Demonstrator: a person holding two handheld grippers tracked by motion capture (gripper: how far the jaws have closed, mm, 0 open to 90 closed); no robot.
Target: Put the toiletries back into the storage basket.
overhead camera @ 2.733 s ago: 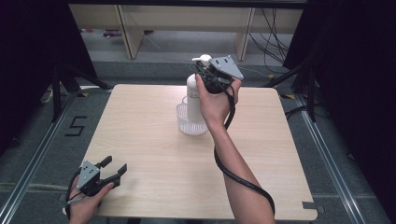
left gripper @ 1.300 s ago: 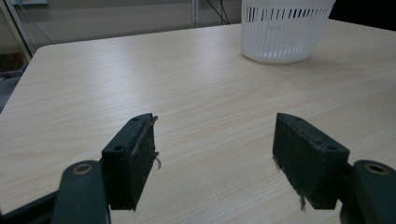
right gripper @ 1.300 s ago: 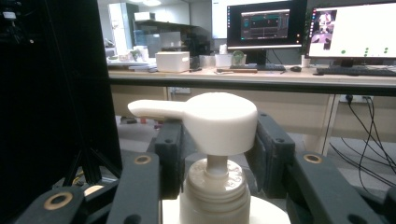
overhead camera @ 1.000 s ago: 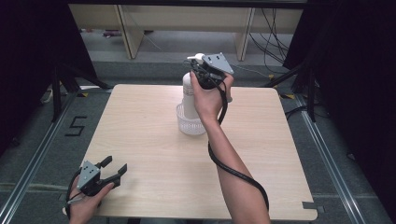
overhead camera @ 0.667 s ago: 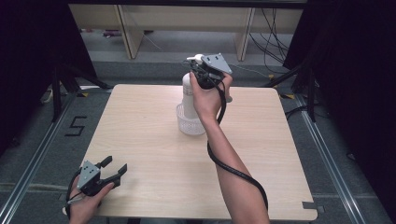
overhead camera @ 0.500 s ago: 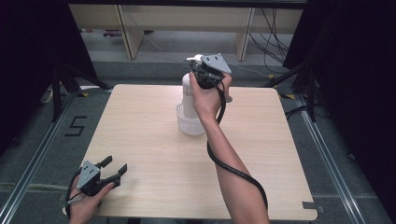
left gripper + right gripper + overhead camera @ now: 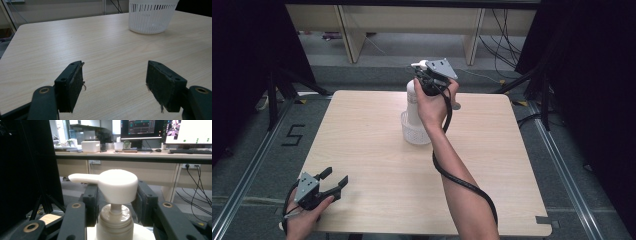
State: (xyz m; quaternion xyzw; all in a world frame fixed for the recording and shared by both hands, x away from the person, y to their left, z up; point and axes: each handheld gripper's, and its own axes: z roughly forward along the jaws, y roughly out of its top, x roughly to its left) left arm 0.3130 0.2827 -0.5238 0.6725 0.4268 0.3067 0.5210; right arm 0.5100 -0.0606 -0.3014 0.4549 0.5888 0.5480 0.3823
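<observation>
While the right gripper clasped the upright pump bottle's head from above — directly over the basket — the left gripper gaped empty.

Black claws, brass screws, grey plates, black cables

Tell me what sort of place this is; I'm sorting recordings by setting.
Probably a lab or office workroom: a pale wooden table in a dark-curtained, rail-framed bay, lit computer monitors on a long desk, loose black cables.
</observation>
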